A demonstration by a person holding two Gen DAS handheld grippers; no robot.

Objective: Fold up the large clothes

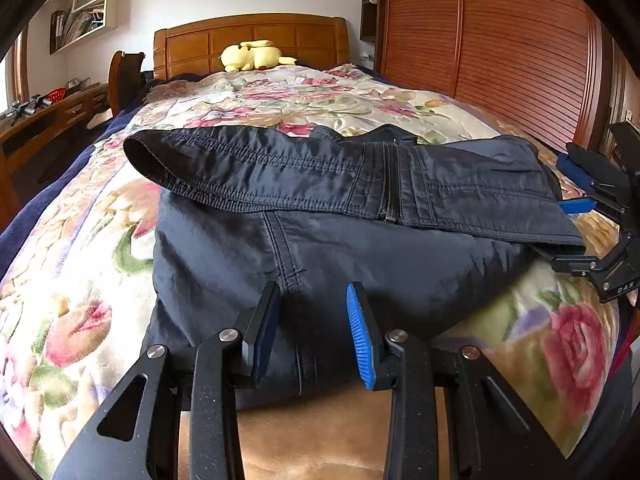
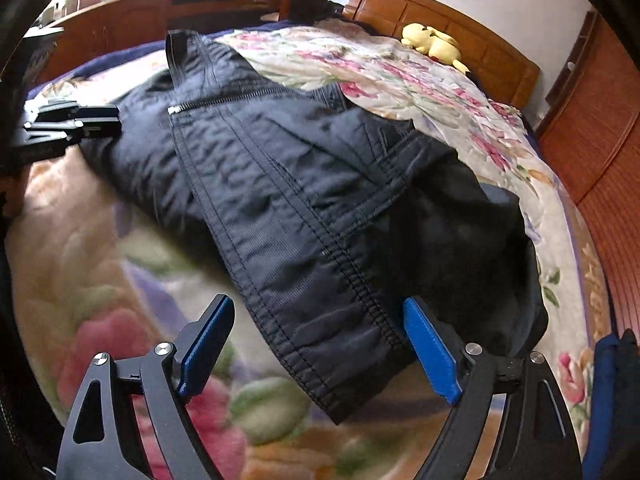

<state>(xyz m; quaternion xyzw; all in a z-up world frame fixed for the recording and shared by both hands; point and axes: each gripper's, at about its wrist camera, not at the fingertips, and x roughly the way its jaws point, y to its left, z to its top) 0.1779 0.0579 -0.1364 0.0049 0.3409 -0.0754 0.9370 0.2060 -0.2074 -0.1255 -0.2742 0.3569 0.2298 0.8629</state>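
Note:
A dark navy garment (image 1: 360,248) with an elastic band and a zipper (image 1: 392,184) lies folded on the floral blanket (image 1: 72,288); its banded part is laid across the top. My left gripper (image 1: 314,308) hovers at the garment's near edge, jaws partly apart, with a seam of the cloth lying flat between the fingers and no visible pinch. The right gripper (image 2: 316,344) stands wide open around the garment's (image 2: 304,200) elastic hem corner, its pads clear of the cloth. It also shows at the garment's right end (image 1: 564,194), while the left gripper (image 2: 118,122) appears at the far left.
A yellow plush toy (image 1: 252,56) rests against the wooden headboard (image 1: 248,36). A slatted wooden wardrobe (image 1: 500,60) lines the right side of the bed. A desk (image 1: 52,116) and chair stand to the left. Some blue cloth (image 2: 612,400) sits at the bed's near right.

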